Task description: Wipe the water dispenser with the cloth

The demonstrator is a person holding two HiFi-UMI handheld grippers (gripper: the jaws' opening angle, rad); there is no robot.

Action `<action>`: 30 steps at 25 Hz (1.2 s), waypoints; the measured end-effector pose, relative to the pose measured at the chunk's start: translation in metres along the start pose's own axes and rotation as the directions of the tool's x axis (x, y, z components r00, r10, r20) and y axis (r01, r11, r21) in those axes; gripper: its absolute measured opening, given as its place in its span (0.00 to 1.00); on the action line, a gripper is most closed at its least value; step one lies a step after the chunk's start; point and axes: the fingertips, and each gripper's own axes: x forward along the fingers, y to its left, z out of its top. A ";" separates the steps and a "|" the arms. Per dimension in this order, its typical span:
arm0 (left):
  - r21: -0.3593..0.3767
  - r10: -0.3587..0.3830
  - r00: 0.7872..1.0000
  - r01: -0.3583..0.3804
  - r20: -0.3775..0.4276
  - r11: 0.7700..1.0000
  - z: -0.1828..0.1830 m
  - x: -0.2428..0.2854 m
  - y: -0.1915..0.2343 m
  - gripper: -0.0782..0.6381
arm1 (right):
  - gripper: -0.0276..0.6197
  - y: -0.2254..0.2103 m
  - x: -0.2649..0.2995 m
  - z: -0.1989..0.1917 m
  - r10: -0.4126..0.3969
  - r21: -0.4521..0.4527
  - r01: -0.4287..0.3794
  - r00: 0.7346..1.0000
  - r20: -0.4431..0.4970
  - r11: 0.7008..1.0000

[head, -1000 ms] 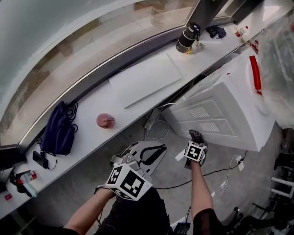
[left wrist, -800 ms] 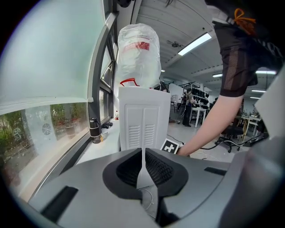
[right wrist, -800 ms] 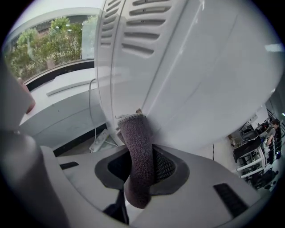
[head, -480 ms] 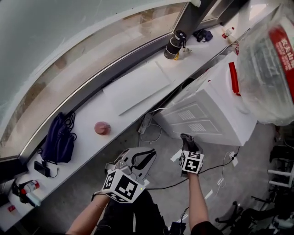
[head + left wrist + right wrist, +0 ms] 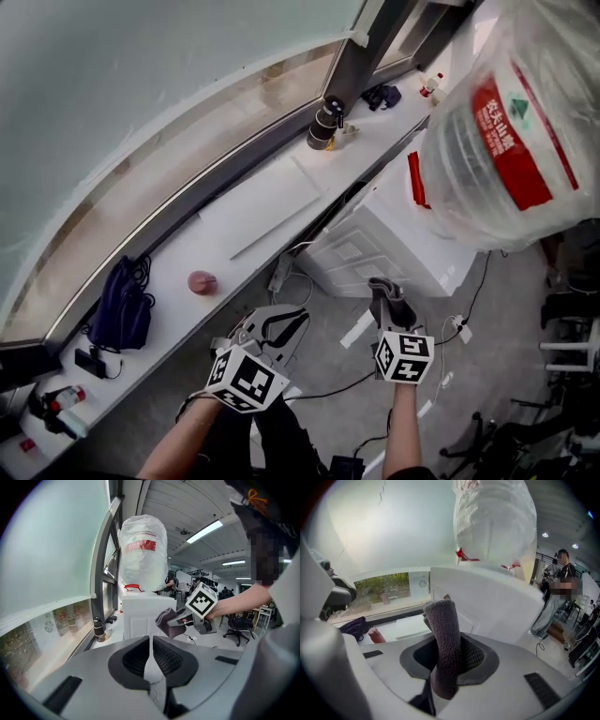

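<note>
The white water dispenser point(image 5: 375, 246) stands by the window ledge. On top of it sits a big bottle wrapped in clear plastic point(image 5: 497, 141). My right gripper point(image 5: 388, 302) is shut on a folded grey-purple cloth point(image 5: 443, 630). The cloth's tip point(image 5: 384, 286) is just in front of the dispenser's lower front panel point(image 5: 497, 606); I cannot tell if it touches. My left gripper point(image 5: 274, 326) hangs lower left, over the floor, apart from the dispenser. Its jaws stand together in the left gripper view point(image 5: 150, 641) with nothing between them. That view also shows the cloth point(image 5: 166, 620) in the right gripper point(image 5: 180, 619).
A white ledge point(image 5: 178, 248) runs under the window with a flat white board point(image 5: 262, 202), a small red cup point(image 5: 201, 281), a dark blue bag point(image 5: 122, 305) and a black cylinder point(image 5: 323, 124). A power strip point(image 5: 281, 272) and cables lie on the floor. Office chairs point(image 5: 572, 352) stand at right.
The head view has swung, so the wrapped bottle now fills the upper right. My right gripper with the cloth has drawn slightly back from the dispenser's front. The left gripper has hardly moved.
</note>
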 end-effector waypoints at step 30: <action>-0.076 0.049 0.999 -0.047 0.017 0.996 -0.006 -0.016 0.020 0.14 | 0.20 -0.016 0.055 0.008 -0.092 -0.049 0.091 0.995 -0.026 0.995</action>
